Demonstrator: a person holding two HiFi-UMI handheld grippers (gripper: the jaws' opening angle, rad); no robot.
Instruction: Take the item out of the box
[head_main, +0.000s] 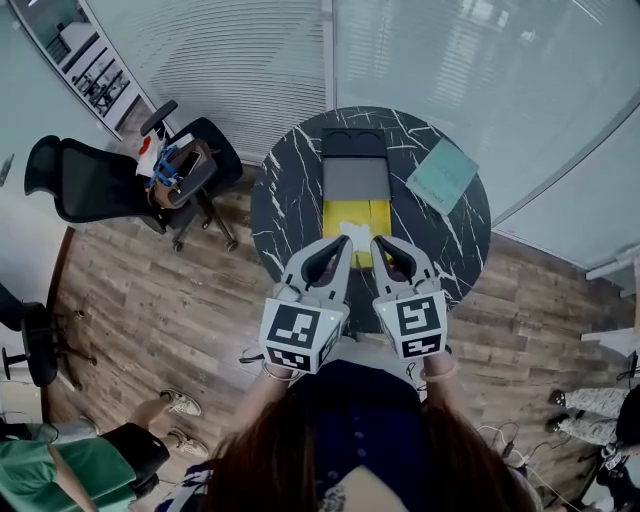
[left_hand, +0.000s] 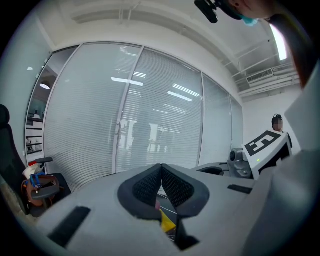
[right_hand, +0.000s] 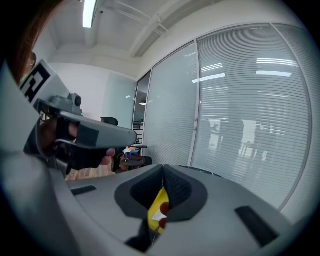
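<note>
Left claw (head_main: 346, 241) and right claw (head_main: 379, 241) are each pressed together at the tips, nothing pinched. They hover side by side over the near edge of the yellow box (head_main: 334, 216). The white item (head_main: 355, 231) lies inside that box, between the tips and just beyond them. Behind the box sits a grey panel (head_main: 355, 178). To the box's right, a teal booklet (head_main: 443, 175) rests on the round marbled worktop (head_main: 288, 205).

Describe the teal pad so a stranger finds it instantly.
Find the round black marble table by the glass wall. On its right side, right of the grey box, lies the teal pad: flat, square, tilted, the only blue-green thing there.
</note>
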